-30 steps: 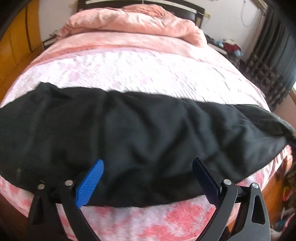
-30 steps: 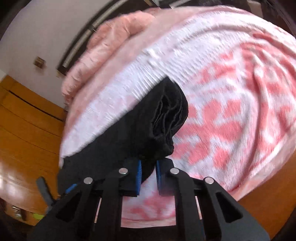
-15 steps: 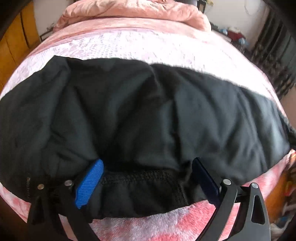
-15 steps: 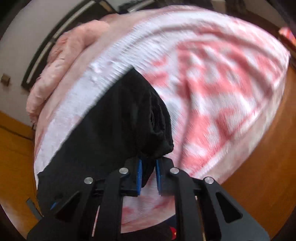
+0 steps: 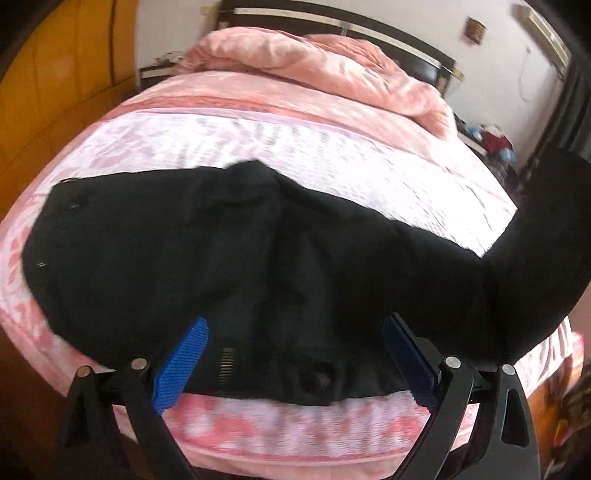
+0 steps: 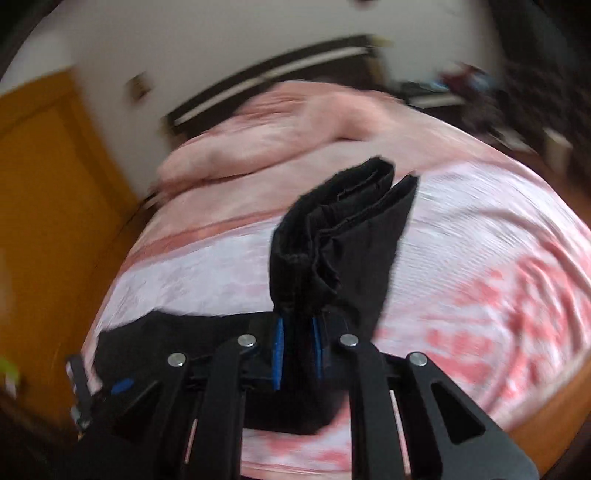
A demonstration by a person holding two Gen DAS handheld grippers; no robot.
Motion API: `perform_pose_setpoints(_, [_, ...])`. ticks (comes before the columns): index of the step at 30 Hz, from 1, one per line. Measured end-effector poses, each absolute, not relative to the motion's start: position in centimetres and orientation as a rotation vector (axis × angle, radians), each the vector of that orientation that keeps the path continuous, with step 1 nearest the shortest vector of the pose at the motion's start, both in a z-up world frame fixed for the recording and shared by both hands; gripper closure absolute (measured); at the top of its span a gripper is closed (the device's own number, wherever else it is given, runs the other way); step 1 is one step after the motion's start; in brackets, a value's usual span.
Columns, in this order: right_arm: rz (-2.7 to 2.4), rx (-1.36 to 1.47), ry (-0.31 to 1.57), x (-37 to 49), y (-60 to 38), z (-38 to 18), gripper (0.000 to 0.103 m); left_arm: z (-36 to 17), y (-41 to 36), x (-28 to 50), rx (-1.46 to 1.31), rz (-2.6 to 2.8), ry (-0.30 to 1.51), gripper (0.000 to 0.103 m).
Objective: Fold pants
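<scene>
Black pants (image 5: pixel 258 258) lie across the near part of a pink bed (image 5: pixel 295 147). The waistband with its button and zipper lies at the bed's front edge, between my left gripper's fingers. My left gripper (image 5: pixel 295 354) is open and straddles the waistband without gripping it. At the right the leg end (image 5: pixel 535 240) rises off the bed. My right gripper (image 6: pixel 297 347) is shut on the stacked leg cuffs (image 6: pixel 343 236) and holds them raised above the bed. The left gripper's blue pad (image 6: pixel 122 386) shows at the lower left of the right wrist view.
A bunched pink duvet (image 5: pixel 314 74) lies at the head of the bed under a dark headboard (image 5: pixel 332 22). An orange wooden wardrobe (image 5: pixel 66 74) stands to the left. A cluttered nightstand (image 5: pixel 491 140) and dark curtains are at the right.
My right gripper has lifted the leg cuffs up off the bed and swung them toward the waist. My left gripper stays open at the waistband, with the button and zipper now showing.
</scene>
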State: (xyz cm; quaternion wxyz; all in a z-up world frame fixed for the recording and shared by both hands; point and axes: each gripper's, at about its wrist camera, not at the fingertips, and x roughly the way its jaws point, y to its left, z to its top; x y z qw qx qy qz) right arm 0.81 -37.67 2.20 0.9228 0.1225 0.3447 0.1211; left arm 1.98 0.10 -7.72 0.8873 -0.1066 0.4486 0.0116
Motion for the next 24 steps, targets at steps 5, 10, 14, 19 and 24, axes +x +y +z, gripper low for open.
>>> perform_pose_setpoints(5, [0.404,0.080,0.776,2.0,-26.9,0.7,0.091,-7.2,3.7,1.4,-0.263,0.090,0.901,0.007])
perform_pose_setpoints(10, [0.509,0.050,0.914,2.2,-20.2,-3.7,0.091,-7.6,7.3,1.0,-0.302,0.145,0.903,0.007])
perform_pose_setpoints(14, [0.532,0.023,1.013,2.2,-17.1,-7.2,0.091,-8.0,8.9,0.8,-0.327,0.166,0.901,0.007])
perform_pose_setpoints(19, [0.544,0.016,1.066,2.2,-15.3,-9.8,0.091,-8.7,9.8,0.9,-0.344,0.175,0.910,0.007])
perform_pose_setpoints(24, [0.596,0.006,1.104,2.1,-13.7,-11.5,0.091,-9.3,10.2,0.5,-0.361,0.179,0.916,0.007])
